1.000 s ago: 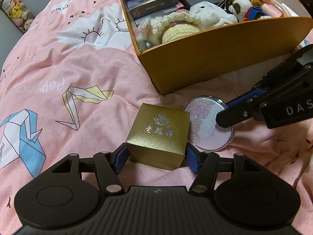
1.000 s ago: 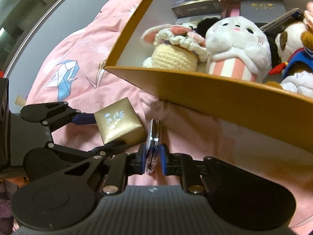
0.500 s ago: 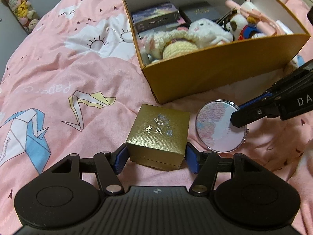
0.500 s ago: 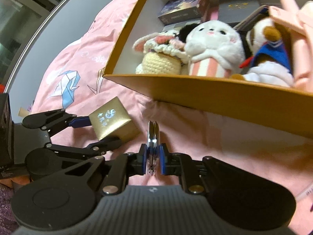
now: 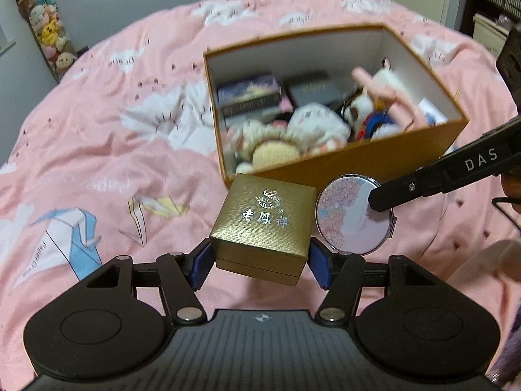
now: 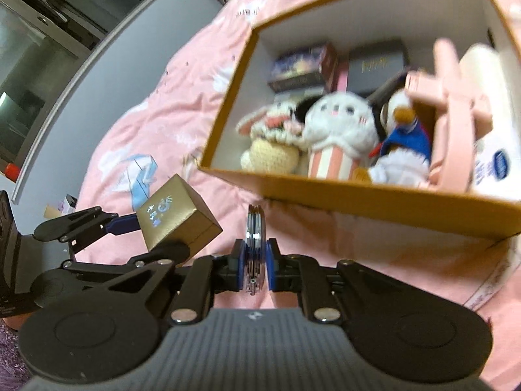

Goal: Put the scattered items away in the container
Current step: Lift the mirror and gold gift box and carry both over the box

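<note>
My left gripper (image 5: pixel 260 265) is shut on a small gold gift box (image 5: pixel 265 228) and holds it above the pink bedspread. In the right wrist view the same gold box (image 6: pixel 176 215) hangs at the left in the left gripper (image 6: pixel 146 238). My right gripper (image 6: pixel 255 260) is shut on a round compact mirror (image 6: pixel 255 228), held edge-on. From the left wrist view the mirror (image 5: pixel 348 216) shows its flowered face, with a right finger (image 5: pixel 423 187) across its edge. The open orange cardboard box (image 5: pixel 368 163) sits just beyond both, holding plush toys, card boxes and a pink item.
The pink bedspread (image 5: pixel 114 150) with crane and cloud prints lies all around. A column of plush toys (image 5: pixel 45 29) stands by the grey wall at far left. A person's glasses (image 5: pixel 508 205) show at the right edge. A dark window (image 6: pixel 39 32) is beyond the bed.
Both grippers have risen with their loads, the gold box and the mirror now off the bedspread. The orange box appears lower and farther, its inside now in view.
</note>
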{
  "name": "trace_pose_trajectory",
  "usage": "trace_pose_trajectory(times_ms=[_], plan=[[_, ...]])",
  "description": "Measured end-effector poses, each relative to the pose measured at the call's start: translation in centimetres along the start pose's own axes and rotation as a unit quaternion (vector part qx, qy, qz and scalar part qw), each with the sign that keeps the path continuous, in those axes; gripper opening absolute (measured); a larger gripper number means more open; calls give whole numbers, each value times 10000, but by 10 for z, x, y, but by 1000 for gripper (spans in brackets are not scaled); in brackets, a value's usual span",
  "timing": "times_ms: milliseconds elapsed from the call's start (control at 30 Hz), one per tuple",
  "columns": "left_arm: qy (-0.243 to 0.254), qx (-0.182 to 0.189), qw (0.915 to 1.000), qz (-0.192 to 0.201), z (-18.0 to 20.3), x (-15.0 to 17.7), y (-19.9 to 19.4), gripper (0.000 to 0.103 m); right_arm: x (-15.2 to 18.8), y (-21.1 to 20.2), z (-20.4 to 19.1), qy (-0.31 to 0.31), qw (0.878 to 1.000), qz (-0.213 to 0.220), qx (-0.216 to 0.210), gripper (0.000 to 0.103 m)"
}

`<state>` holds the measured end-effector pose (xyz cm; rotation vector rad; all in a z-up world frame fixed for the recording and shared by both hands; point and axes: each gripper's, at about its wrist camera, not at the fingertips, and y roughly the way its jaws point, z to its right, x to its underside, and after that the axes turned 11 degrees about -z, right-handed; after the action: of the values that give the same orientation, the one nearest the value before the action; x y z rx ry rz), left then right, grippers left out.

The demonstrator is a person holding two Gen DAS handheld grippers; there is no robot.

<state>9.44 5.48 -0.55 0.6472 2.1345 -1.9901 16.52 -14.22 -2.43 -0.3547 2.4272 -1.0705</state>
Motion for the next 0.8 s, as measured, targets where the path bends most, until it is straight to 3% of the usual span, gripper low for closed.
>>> trace_pose_trajectory(times_ms=[267,400,800], plan=[[-71,23,9987,494,1,-24,-23,71,-17,-51,2,149,9979,589,-214,15],[-82,-31,9978,651,-3,-43,-24,71,-41,-66,5,163,9956,912,-101,15],[-83,112,9970,764,-11,-95,5,71,-126,-40,57,887,9892,1115,334,15]])
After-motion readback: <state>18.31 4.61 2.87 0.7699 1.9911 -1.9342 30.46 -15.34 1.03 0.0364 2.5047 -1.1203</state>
